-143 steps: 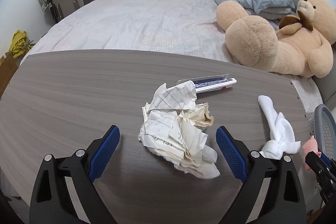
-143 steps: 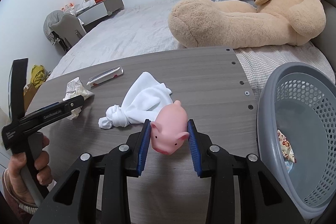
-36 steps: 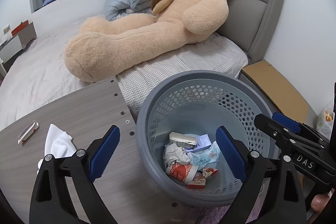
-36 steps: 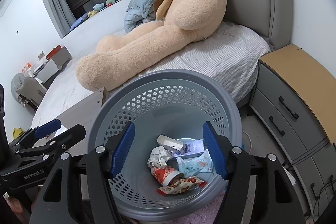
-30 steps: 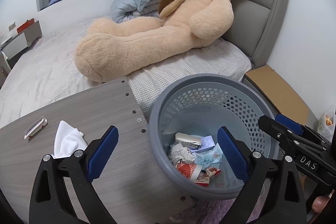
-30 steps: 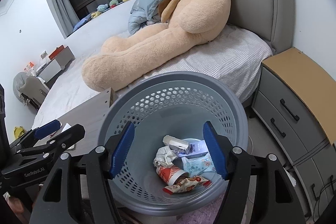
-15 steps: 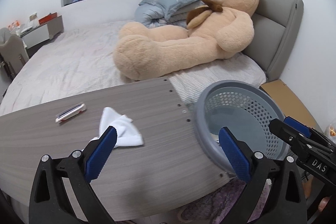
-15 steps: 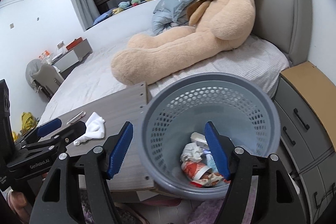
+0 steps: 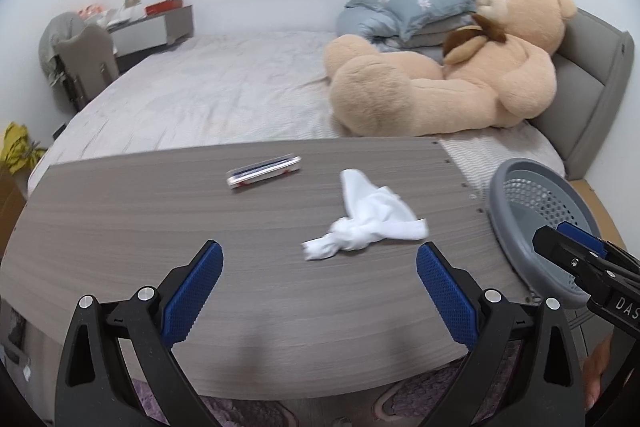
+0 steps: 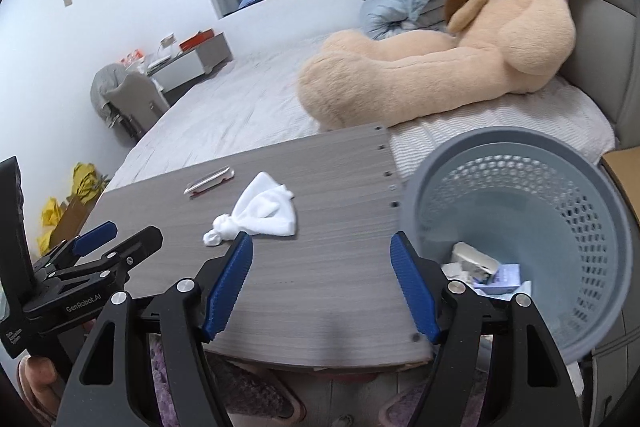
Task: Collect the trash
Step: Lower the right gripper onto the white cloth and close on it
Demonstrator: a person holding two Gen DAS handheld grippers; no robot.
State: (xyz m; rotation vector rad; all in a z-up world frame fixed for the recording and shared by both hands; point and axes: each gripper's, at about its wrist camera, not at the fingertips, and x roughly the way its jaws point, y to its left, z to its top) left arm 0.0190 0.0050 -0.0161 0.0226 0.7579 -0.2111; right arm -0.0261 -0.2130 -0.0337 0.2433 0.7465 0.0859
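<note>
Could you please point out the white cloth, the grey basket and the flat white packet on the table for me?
white cloth [image 9: 380,217], left wrist view, on its spread flat part.
grey basket [image 10: 576,147], right wrist view, on its far rim.
flat white packet [image 9: 264,172], left wrist view, on its middle.

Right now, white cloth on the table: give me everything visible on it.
The white cloth is soft, plain fabric, knotted or bunched at one end, the rest fanning out flat. It lies on the grey wood-grain table, between the small flat case and the grey basket, touching neither. Both grippers are open and clear of it; only the table touches it.
</note>
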